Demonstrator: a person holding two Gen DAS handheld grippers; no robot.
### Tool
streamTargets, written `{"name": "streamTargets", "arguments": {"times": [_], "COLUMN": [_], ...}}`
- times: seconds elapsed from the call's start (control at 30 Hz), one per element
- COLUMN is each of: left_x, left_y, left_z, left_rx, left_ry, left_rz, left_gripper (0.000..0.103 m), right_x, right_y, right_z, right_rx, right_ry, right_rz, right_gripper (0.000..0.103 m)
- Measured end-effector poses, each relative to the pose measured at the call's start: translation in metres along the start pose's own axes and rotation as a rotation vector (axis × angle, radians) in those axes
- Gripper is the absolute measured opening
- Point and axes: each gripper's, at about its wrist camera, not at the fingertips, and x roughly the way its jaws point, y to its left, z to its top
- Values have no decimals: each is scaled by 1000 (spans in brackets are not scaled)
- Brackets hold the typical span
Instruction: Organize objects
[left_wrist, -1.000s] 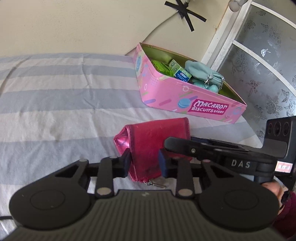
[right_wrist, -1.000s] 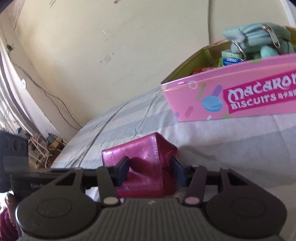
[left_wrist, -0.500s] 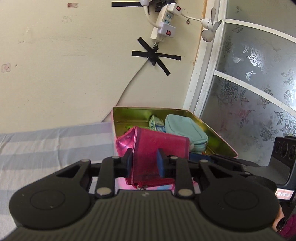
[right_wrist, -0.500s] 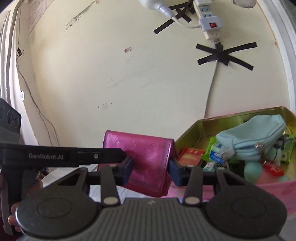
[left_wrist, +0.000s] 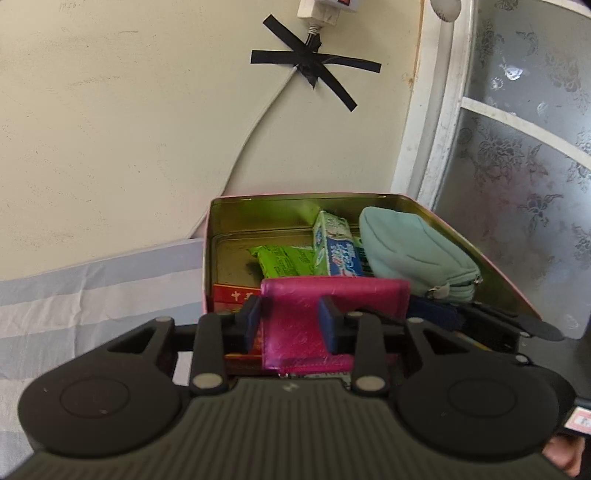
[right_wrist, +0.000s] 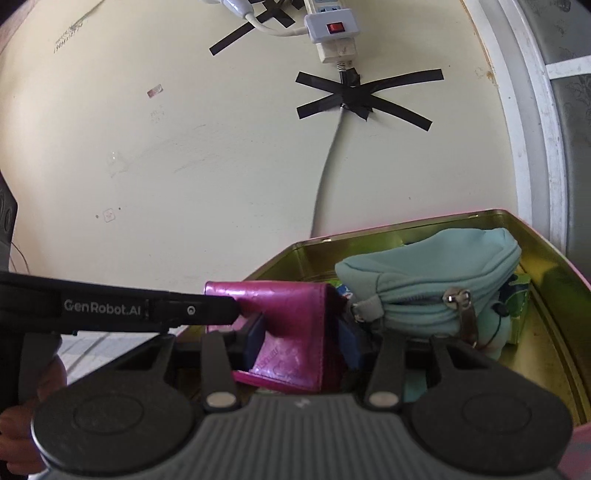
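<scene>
A magenta wallet (left_wrist: 334, 295) is held by both grippers inside the open pink tin (left_wrist: 258, 206), low among its contents. My left gripper (left_wrist: 290, 325) is shut on the wallet's one end. My right gripper (right_wrist: 301, 341) is shut on the wallet (right_wrist: 295, 314) from the other side. The tin (right_wrist: 554, 258) holds a teal zip pouch (left_wrist: 410, 251), a green packet (left_wrist: 284, 260), a blue-white carton (left_wrist: 334, 247) and a red box (left_wrist: 232, 295). The pouch (right_wrist: 436, 280) lies just right of the wallet.
The tin sits on a striped grey-and-white bedsheet (left_wrist: 92, 295) against a cream wall. A power strip (right_wrist: 332, 33) and taped cable (right_wrist: 354, 96) hang above. A frosted window (left_wrist: 517, 147) stands to the right.
Both grippers have carried the wallet from the bed up and over the tin's rim, then lowered it into the tin beside the teal pouch.
</scene>
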Motion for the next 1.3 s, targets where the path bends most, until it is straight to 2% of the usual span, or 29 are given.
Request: {"name": "streamTargets", "arguments": {"times": [0.1, 0.23, 0.3, 0.37, 0.5, 0.63, 0.77, 0.83, 0.9, 1.0, 1.1, 1.3], "left_x": [-3, -20, -32, -44, -65, -79, -89, -94, -101, -106, -112, -120], "left_y": [-5, -3, -3, -3, -4, -8, -11, -13, -13, -14, -17, -17], "left_z": [-1, -2, -5, -8, -15, -25, -35, -40, -45, -52, -61, -75], "left_rx": [27, 20, 26, 27, 20, 34, 33, 34, 31, 23, 16, 9], "left_ry": [-15, -30, -41, -54, -70, -68, -70, -72, -83, -73, -56, -37], "left_rz": [71, 113, 152, 177, 199, 226, 238, 245, 251, 255, 250, 269], "left_gripper": [51, 55, 62, 64, 64, 68, 77, 85, 98, 103, 103, 103], "right_x": [-6, -18, -24, -32, -50, -69, -87, -95, -102, -112, -120, -133], "right_y": [3, 9, 12, 19, 33, 38, 36, 34, 33, 31, 32, 39], "right_z": [-1, -4, -5, -5, -10, -15, -17, -17, -18, -22, -26, -33], "right_rx": [-21, -38, -33, -45, -73, -32, 29, 50, 68, 99, 128, 135], "right_ry": [-31, -73, -90, -114, -152, -172, -180, -182, -181, -173, -161, -153], "right_rz": [13, 23, 43, 45, 28, -1, -30, -40, -51, -63, -71, -75], "right_gripper": [60, 60, 61, 63, 65, 67, 72, 76, 84, 96, 103, 103]}}
